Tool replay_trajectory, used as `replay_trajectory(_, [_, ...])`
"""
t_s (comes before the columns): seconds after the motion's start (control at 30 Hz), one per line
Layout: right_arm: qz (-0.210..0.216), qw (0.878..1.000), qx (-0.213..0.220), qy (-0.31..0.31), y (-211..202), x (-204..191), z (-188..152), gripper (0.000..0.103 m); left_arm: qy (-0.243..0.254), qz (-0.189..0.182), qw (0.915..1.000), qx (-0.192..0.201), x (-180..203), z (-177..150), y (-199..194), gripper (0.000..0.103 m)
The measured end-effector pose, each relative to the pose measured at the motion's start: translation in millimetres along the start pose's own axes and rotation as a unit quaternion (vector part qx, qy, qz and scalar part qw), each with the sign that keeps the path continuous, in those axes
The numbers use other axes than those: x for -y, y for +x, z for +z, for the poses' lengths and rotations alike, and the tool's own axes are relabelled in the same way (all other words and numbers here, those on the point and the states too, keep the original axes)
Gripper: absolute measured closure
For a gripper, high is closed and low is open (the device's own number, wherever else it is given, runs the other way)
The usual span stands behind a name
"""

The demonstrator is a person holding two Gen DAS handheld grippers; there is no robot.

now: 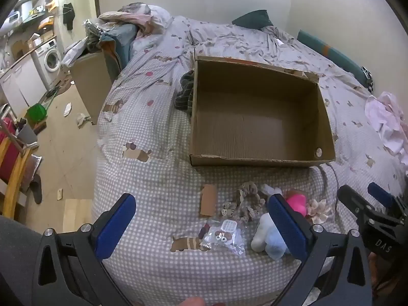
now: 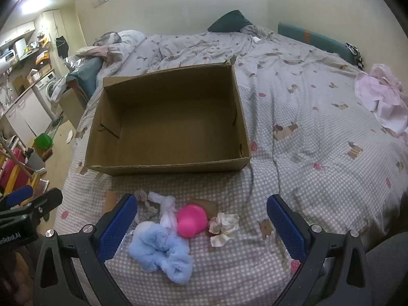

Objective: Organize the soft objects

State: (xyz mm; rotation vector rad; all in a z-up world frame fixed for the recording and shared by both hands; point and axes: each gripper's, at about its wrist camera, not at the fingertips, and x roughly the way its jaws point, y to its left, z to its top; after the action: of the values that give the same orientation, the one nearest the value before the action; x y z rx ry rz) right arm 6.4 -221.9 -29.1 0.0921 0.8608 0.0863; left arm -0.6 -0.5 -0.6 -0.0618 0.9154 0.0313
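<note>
An empty open cardboard box [image 1: 260, 153] [image 2: 163, 163] sits on the bed. In front of it lie soft items: a fluffy blue scrunchie [image 2: 160, 252] [image 1: 274, 244], a pink ball [image 2: 191, 220] [image 1: 297, 202], a white scrunchie [image 2: 167, 207], a cream floral scrunchie [image 2: 224, 227] [image 1: 318, 210], a beige patterned scrunchie [image 1: 244, 201] and a clear packet of small items [image 1: 224, 237]. My left gripper [image 1: 201, 224] is open above the packet. My right gripper [image 2: 201, 227] is open above the blue scrunchie and pink ball. Neither holds anything.
The bed has a grey checked cover [image 2: 306, 153]. A pink cloth [image 2: 382, 97] lies at the right, a dark garment [image 1: 185, 94] left of the box, a cardboard scrap [image 1: 208, 200] by the scrunchies. The bed edge drops to the floor [image 1: 63, 137] at the left.
</note>
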Motion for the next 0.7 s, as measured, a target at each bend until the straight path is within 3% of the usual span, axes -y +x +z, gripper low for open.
replay_trajectory(0.7, [0.003,1.000,0.000,0.007,-2.5,2.5,0.5,0.000,-0.015,0.006,0.9996,-0.023,-8.2,-0.8,6.8,0.000])
